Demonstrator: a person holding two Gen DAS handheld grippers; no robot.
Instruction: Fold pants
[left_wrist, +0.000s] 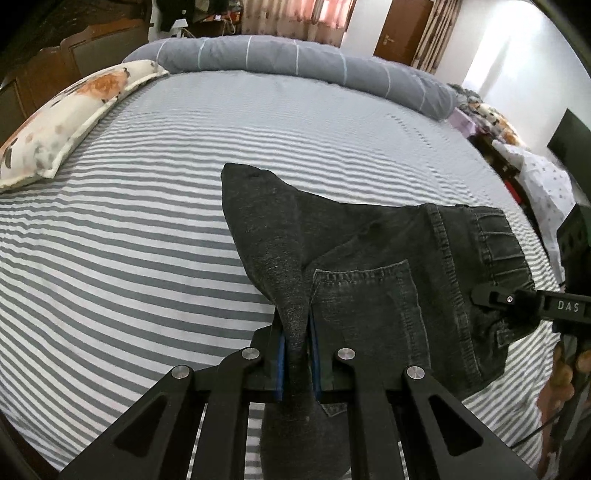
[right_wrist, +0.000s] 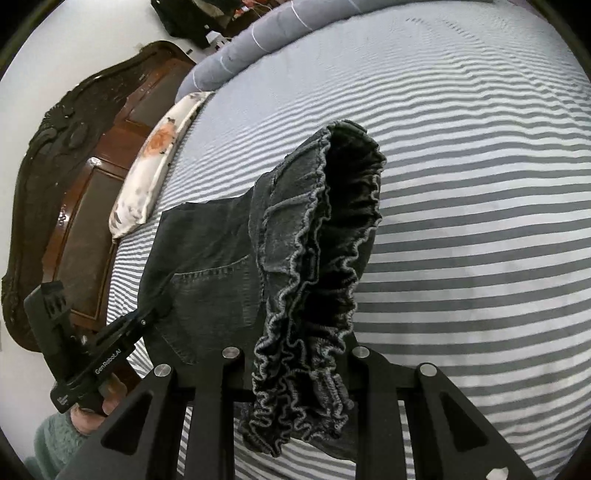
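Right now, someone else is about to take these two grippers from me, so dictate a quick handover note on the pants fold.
Left gripper: shut on a fold of the dark pants, near the back pocket.
Right gripper: shut on the ruffled elastic waistband.
Pants: held up between both grippers above the striped bed; part of the fabric hangs down below the grippers.
Done: both ends gripped and lifted.
Left: lay the pants flat on the bed, fold them over, release. How many folds are already in cannot be told.
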